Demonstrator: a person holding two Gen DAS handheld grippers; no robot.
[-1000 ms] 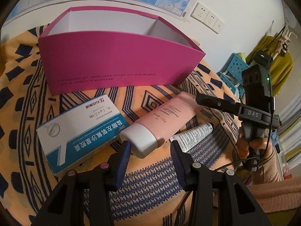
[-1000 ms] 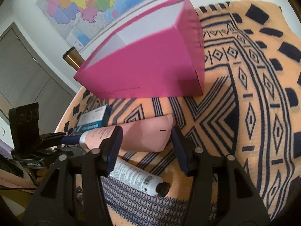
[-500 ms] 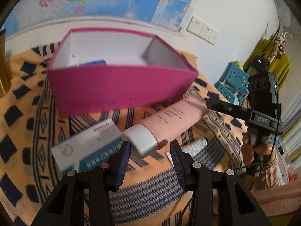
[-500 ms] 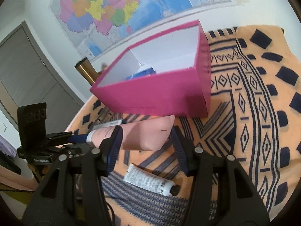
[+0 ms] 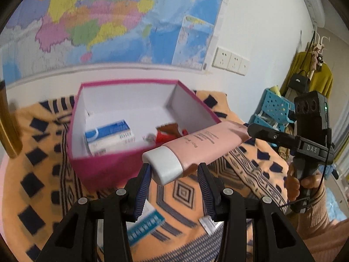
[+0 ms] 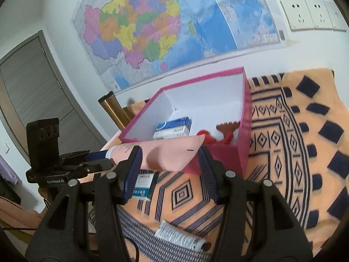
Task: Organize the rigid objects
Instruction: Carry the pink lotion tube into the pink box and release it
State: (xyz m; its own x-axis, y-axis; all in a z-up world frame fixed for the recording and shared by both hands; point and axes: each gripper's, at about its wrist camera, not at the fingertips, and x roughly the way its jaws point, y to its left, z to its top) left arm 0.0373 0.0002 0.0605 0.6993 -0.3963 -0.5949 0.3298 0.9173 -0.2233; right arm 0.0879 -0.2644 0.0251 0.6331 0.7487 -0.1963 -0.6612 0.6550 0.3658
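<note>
both tools [image 5: 173, 170] [image 6: 168, 159] grip pink tube [image 5: 196, 146], raised nr magenta box [image 5: 104, 166].

The medicine box [image 5: 144, 222] on the cloth is mostly hidden behind the left gripper [image 5: 174, 183]. The small white tube [image 5: 206, 223] is nearly covered there too. The print on the pink tube [image 5: 196, 146] is blurred, unreadable.
</note>
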